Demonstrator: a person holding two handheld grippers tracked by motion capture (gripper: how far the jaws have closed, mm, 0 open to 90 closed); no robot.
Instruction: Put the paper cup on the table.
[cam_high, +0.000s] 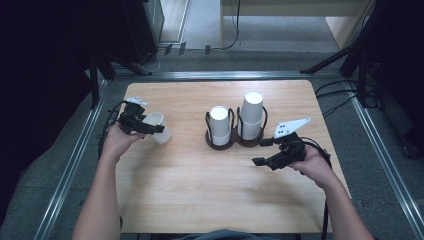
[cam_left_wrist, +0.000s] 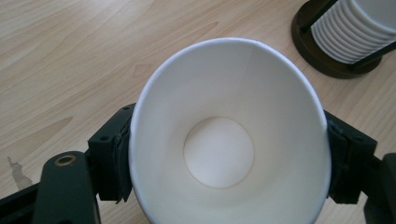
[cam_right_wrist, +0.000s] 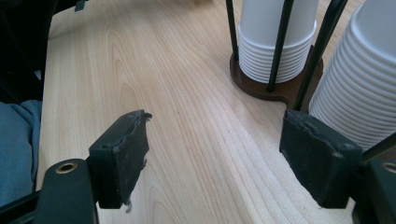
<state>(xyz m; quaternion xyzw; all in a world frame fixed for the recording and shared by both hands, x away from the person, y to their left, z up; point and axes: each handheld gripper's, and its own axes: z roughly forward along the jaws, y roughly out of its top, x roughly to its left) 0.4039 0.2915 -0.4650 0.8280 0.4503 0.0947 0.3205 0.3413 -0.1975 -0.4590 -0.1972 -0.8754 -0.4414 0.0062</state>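
Note:
A white paper cup (cam_high: 161, 131) is held at the left of the wooden table (cam_high: 200, 185), tipped on its side with its mouth toward the hand. My left gripper (cam_high: 149, 126) is shut on it. In the left gripper view both black pads (cam_left_wrist: 116, 158) press the rim of the cup (cam_left_wrist: 229, 135), and I look straight into its empty inside. My right gripper (cam_high: 262, 152) hovers right of centre, open, with nothing between its pads (cam_right_wrist: 123, 154). It points at a dark two-post cup holder (cam_high: 235, 142).
The holder carries two stacks of upside-down white cups, a shorter one (cam_high: 220, 125) and a taller one (cam_high: 251, 115). Both stacks (cam_right_wrist: 275, 37) (cam_right_wrist: 359, 79) stand close ahead of the right gripper. Metal rails and cables run around the table.

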